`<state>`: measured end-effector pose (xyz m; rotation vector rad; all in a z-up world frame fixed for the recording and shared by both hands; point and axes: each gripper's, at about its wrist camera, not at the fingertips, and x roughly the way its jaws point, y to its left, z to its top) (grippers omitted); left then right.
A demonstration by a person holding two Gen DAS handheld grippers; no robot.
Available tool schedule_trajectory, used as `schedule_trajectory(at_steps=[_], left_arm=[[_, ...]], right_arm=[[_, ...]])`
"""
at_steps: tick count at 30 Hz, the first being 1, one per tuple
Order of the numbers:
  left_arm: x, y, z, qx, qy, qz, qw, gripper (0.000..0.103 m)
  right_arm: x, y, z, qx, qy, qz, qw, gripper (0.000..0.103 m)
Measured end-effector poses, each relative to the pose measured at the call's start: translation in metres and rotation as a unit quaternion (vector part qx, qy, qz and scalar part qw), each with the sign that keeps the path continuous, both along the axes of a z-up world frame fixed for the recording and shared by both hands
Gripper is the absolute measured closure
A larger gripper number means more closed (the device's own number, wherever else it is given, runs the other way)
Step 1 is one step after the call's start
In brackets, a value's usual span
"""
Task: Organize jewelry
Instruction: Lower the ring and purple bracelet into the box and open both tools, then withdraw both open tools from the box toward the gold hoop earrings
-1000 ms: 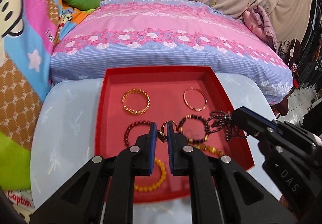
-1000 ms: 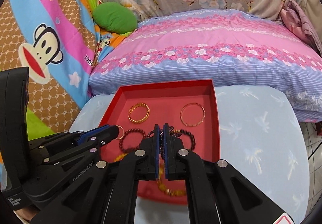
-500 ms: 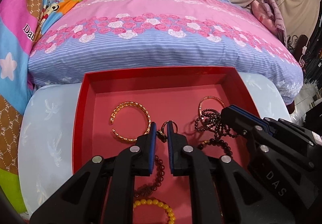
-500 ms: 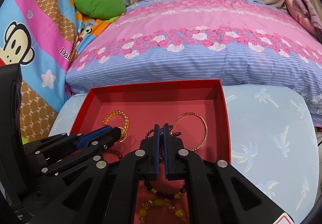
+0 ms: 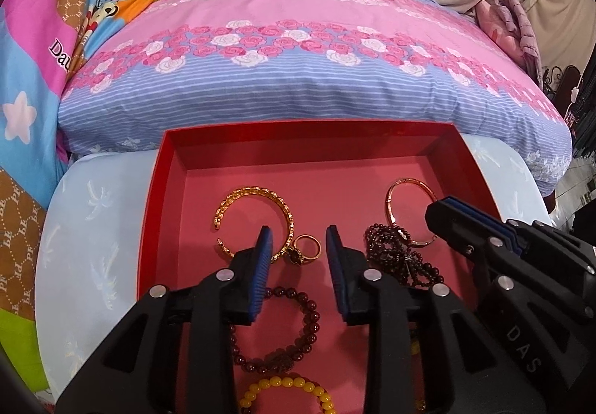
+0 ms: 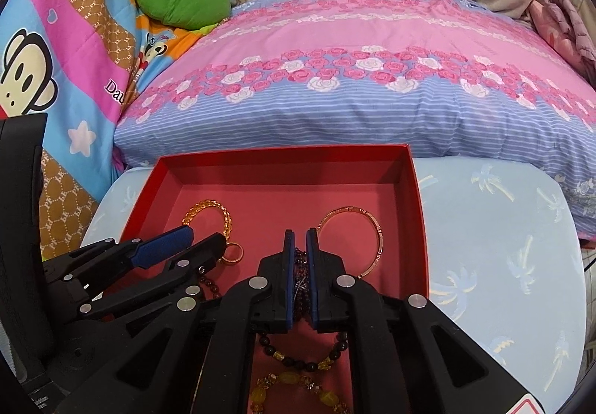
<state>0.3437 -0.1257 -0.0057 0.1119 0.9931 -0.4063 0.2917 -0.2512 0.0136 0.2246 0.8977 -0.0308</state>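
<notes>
A red tray (image 5: 160,190) (image 6: 413,190) holds jewelry. My left gripper (image 5: 299,239) is open, and a gold ring with a dark stone (image 5: 303,250) (image 6: 232,253) lies on the tray floor between its fingertips, next to a gold open bangle (image 5: 257,216) (image 6: 208,215). My right gripper (image 6: 300,239) is shut on a dark garnet bead necklace (image 6: 301,280), whose bunched strands (image 5: 398,257) hang beside the left gripper. A thin gold bangle (image 5: 409,205) (image 6: 354,239) lies at the tray's right.
A dark bead bracelet (image 5: 294,336), a yellow bead bracelet (image 5: 287,388) and a mixed bead bracelet (image 6: 298,358) lie in the tray's near part. The tray sits on a pale blue cushion (image 6: 503,246). A pink and blue floral pillow (image 5: 298,53) lies behind it.
My left gripper has opened and let go of the gold ring, which now lies on the tray floor. Both grippers have moved forward over the tray. The right stays shut on the necklace.
</notes>
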Motion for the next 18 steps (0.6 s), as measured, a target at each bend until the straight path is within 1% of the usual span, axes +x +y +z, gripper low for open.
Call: schedule_trajectory(at_steps=[3,7,10,14,18], left_arm=[[-0.006,0.005,0.008,-0.004,-0.009,0.005,0.9999,0.07],[-0.022,0.014,0.023,-0.002,-0.029,0.009,0.9995,0.07],[-0.041,0.023,0.036,-0.003,-0.044,0.008,0.999,0.069],[-0.068,0.035,0.047,-0.008,-0.051,0.01,0.9986,0.069],[-0.097,0.047,0.055,-0.003,-0.062,0.011,0.998,0.069]], right_arm=[[-0.01,0.003,0.013,-0.009,-0.014,0.002,1.0,0.093],[-0.032,0.006,0.03,-0.022,-0.035,0.004,0.999,0.085],[-0.055,0.009,0.04,-0.03,-0.046,0.007,0.998,0.085],[-0.088,0.014,0.047,-0.027,-0.051,0.011,0.998,0.083],[-0.122,0.02,0.049,-0.025,-0.051,0.012,0.998,0.082]])
